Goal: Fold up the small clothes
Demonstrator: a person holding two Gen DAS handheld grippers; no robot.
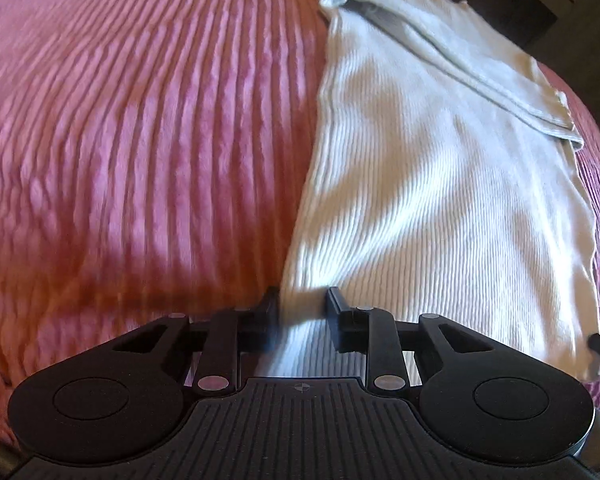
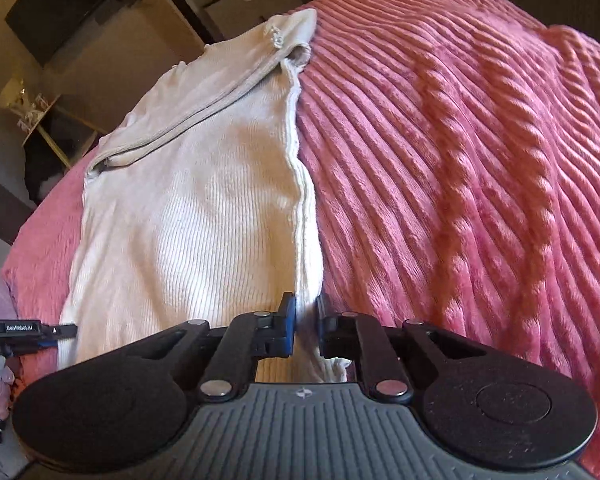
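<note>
Both the left gripper (image 1: 302, 300) and right gripper (image 2: 306, 312) were clamped on near corners of the top (image 1: 440, 184), soft, light, limp ribbed knit.

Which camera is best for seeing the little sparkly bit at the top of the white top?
The right wrist view. There the sparkly trim shows clearly near the far end of the white top. In the left wrist view, the white top is seen, but no sparkly trim can be made out.
</note>
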